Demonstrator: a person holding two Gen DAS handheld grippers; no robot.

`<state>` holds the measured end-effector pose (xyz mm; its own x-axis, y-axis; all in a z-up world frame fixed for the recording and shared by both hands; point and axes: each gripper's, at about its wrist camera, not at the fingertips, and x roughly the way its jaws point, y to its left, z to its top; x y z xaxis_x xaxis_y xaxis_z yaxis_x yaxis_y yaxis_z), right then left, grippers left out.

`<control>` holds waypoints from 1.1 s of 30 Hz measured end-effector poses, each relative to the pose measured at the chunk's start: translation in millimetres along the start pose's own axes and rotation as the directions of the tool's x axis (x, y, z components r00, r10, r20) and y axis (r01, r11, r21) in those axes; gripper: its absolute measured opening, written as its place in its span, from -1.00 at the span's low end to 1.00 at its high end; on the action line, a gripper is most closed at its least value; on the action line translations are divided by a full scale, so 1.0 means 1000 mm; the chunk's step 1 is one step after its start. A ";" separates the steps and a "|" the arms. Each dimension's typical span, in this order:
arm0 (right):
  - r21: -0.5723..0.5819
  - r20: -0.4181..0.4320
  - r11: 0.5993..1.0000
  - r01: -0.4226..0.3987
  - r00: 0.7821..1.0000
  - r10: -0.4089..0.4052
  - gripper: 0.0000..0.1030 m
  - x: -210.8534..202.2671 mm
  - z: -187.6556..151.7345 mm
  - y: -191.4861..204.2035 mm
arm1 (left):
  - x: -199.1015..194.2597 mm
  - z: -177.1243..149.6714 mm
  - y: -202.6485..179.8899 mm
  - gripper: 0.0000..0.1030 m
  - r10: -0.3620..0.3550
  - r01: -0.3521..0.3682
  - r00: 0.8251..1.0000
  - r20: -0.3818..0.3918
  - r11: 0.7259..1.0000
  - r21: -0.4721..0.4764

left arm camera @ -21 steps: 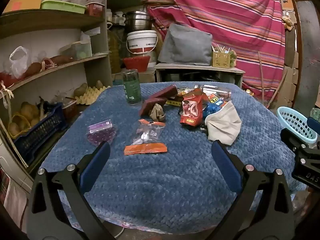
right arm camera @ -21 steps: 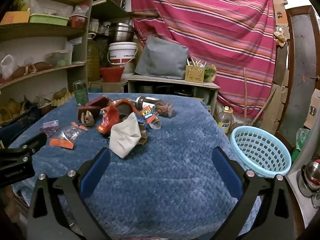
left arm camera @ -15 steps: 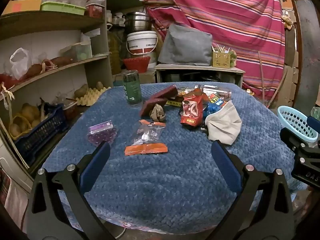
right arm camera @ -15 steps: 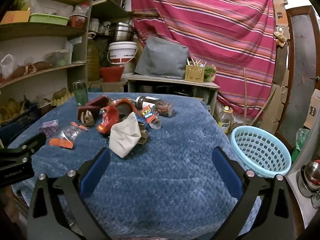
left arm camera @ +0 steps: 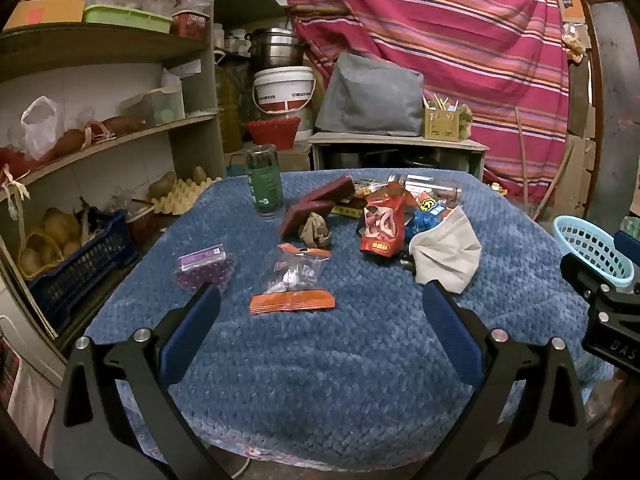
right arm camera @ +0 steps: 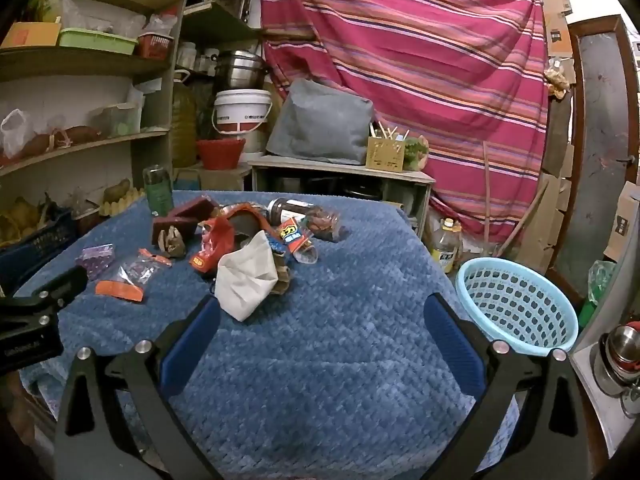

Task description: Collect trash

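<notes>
Nothing has shifted since earlier. Both the left gripper [left arm camera: 320, 304] and right gripper [right arm camera: 320, 316] hover wide and empty over the blanket [left arm camera: 340, 380]. Beyond lie an orange packet [left arm camera: 292, 303], a mask [left arm camera: 448, 252], a red wrapper [left arm camera: 380, 228]; the basket [right arm camera: 516, 304] sits right.

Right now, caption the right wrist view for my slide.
Open right tool over a blue-covered table, facing scattered wrappers and a white mask, with an empty blue basket alongside.

near blanket [right arm camera: 340, 360]: bare | mid-table: trash pile [right arm camera: 248, 248] blocks
</notes>
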<state>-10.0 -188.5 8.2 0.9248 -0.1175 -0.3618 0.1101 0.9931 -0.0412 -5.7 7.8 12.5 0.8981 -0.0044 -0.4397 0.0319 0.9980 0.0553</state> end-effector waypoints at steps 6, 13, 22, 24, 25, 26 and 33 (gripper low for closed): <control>0.002 0.007 1.000 0.002 1.000 -0.002 0.93 -0.001 0.000 -0.001 | 0.001 -0.001 -0.005 0.90 -0.001 0.001 1.000 0.017 1.000 -0.002; 0.000 0.007 1.000 0.003 1.000 -0.003 0.93 -0.001 0.000 -0.002 | 0.001 -0.003 -0.006 0.90 -0.001 0.001 1.000 0.018 1.000 -0.004; 0.001 0.009 1.000 0.002 1.000 -0.002 0.93 0.000 -0.001 -0.001 | 0.001 -0.003 -0.005 0.90 -0.002 0.002 1.000 0.019 1.000 -0.004; 0.000 0.009 1.000 0.003 1.000 -0.003 0.93 0.000 0.000 -0.002 | 0.001 -0.003 -0.005 0.90 -0.003 0.003 1.000 0.019 1.000 -0.005; 0.000 0.008 1.000 0.002 1.000 -0.002 0.93 0.000 0.000 -0.001 | 0.001 -0.003 -0.005 0.90 -0.004 0.004 1.000 0.019 1.000 -0.005; 0.000 0.008 1.000 0.003 1.000 -0.003 0.93 0.000 0.000 -0.002 | 0.001 -0.003 -0.006 0.90 -0.002 0.002 1.000 0.020 1.000 -0.004; -0.001 0.007 1.000 0.002 1.000 -0.002 0.93 0.000 0.000 -0.002 | 0.001 -0.003 -0.006 0.90 -0.002 0.002 1.000 0.020 1.000 -0.004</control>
<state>-10.6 -190.4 8.1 0.9271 -0.1196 -0.3551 0.1117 0.9928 -0.0427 -6.4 2.6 8.7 0.9066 -0.0073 -0.4220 0.0318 0.9982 0.0511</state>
